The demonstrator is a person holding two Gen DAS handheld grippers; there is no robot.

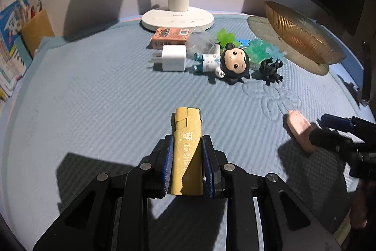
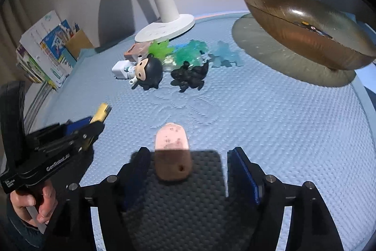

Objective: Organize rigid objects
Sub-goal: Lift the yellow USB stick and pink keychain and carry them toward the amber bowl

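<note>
The left gripper is clamped on a yellow lighter, its blue pads pressing both long sides, near the front edge of the blue mat. The right gripper stands with its jaws apart around a pink eraser; the pads do not touch it, so the eraser lies free on the mat, also near the front edge. A hand holds the left gripper's handle.

Farther back, toward the rear edge, the other things sit in a loose cluster just in front of the lamp: a white charger, an orange box, a doll, a black toy and some green and blue plastic pieces. At the rear right corner stands an amber bowl; something small lies inside it, too small to name.

Judging from this, the sorting is at an early stage. If the bowl is the goal, little has gone in, the lighter is in hand and ready to carry, the eraser is not yet gripped, and the whole cluster remains to be moved.
</note>
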